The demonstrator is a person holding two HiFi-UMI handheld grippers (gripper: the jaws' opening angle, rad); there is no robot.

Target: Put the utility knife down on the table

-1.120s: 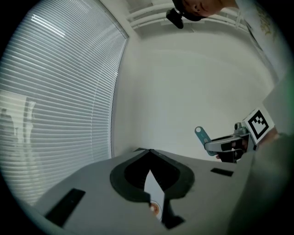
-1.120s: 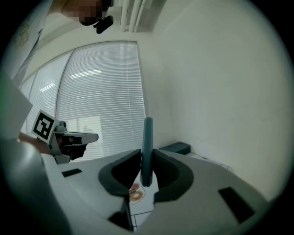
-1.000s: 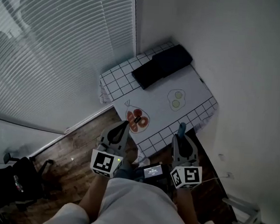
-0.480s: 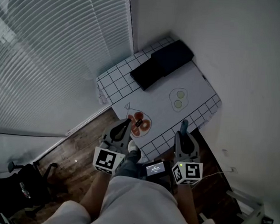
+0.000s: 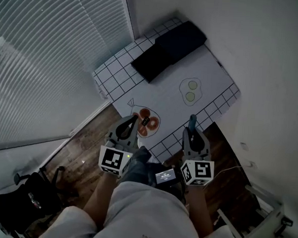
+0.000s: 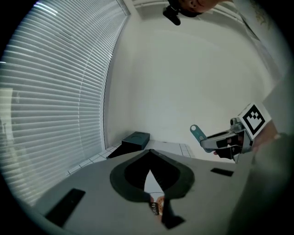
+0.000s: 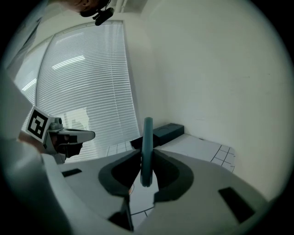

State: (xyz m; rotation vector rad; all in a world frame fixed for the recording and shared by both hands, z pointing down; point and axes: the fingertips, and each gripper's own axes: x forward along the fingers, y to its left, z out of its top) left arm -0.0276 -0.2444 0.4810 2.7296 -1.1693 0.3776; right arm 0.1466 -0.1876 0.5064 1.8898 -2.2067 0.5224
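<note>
utility knife (image 7: 147, 133) stands upright, gripped tight inside the right claw (image 7: 147, 155).

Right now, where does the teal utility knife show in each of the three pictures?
Head view: utility knife, lower middle, upright in the right tool.
Left gripper view: right side, its tip poking from that tool.
Right gripper view: centre, between the jaws.
Shared landmark: the dark box behind it.
</note>
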